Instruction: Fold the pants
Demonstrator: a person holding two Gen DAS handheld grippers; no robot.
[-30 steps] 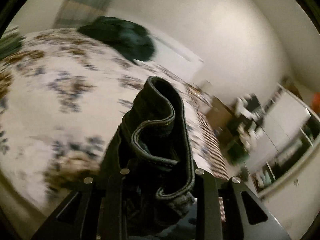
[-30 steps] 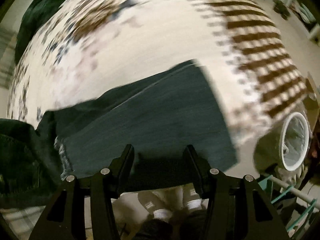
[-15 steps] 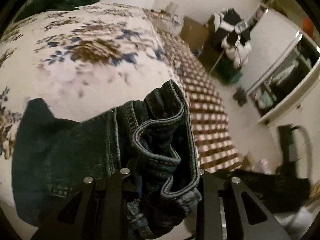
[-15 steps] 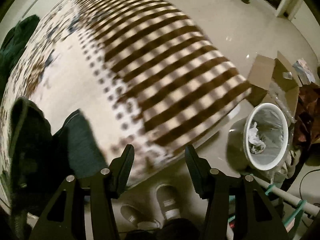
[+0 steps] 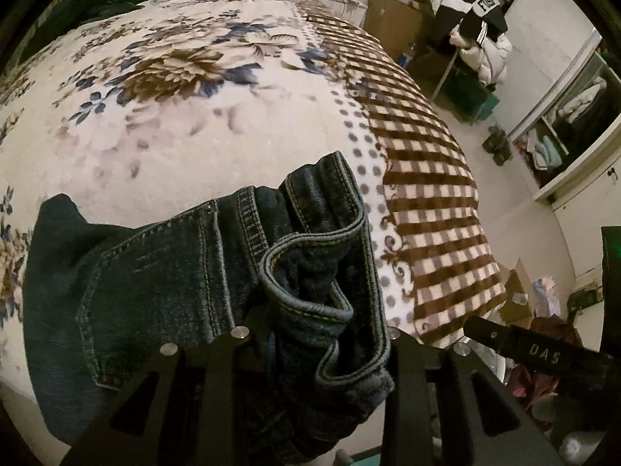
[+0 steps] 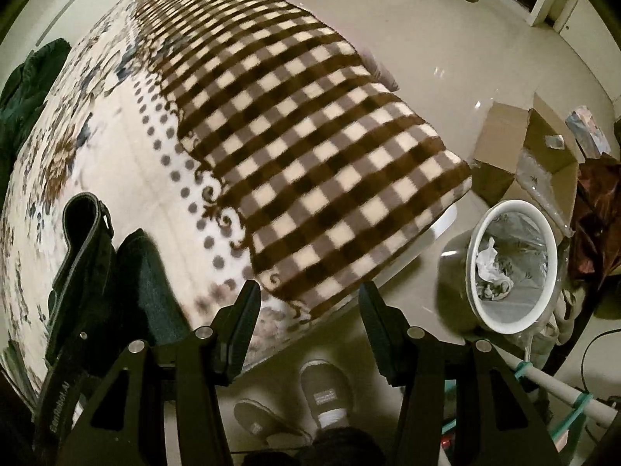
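Left wrist view: the left gripper [image 5: 314,334] is pinching the bunched waistband of the jeans [image 5: 163,295], which are lying on the bed [image 5: 202,116] near its edge. Right gripper [image 6: 308,310] is hanging wide apart, holding nothing, over the bed's edge.

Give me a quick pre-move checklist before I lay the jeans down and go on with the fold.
1. Left gripper jaws shut on the jeans waistband: ok, denim is bunched between them.
2. Right gripper free to take a new hold: ok, jaws open with nothing between them.
3. Jeans resting on the blanket: partly ok, the seat lies on it, the gripped waistband is lifted.
4. Legs lying flat and aligned: cannot tell, they are out of view.
5. Landing area on the blanket ahead of the jeans: ok, only bare floral fabric there.
6. Bin beside the bed corner, away from the right gripper: ok.
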